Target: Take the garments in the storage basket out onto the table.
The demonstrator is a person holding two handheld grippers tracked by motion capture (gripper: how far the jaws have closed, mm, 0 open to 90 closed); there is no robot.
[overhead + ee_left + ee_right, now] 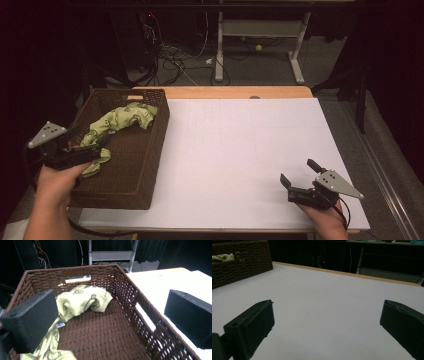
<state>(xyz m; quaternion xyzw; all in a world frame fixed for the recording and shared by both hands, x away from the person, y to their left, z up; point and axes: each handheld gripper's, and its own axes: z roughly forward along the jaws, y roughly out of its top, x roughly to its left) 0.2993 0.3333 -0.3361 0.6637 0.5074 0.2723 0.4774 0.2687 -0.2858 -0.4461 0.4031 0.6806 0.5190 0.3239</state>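
Hovering over the basket [130,297], spread left claw [110,322] beside green cloth [82,300]; right claw [324,325] likewise released

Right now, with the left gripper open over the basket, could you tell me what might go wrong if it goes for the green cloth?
1. The left gripper hangs open with one jaw close to the brown wicker basket's right wall; closing may snag the weave.
2. The green cloth lies bunched against the far and left walls, so a pinch may catch only a fold and drag it.
3. The basket sits loose on the white table; the right gripper, open and far off, cannot steady it.
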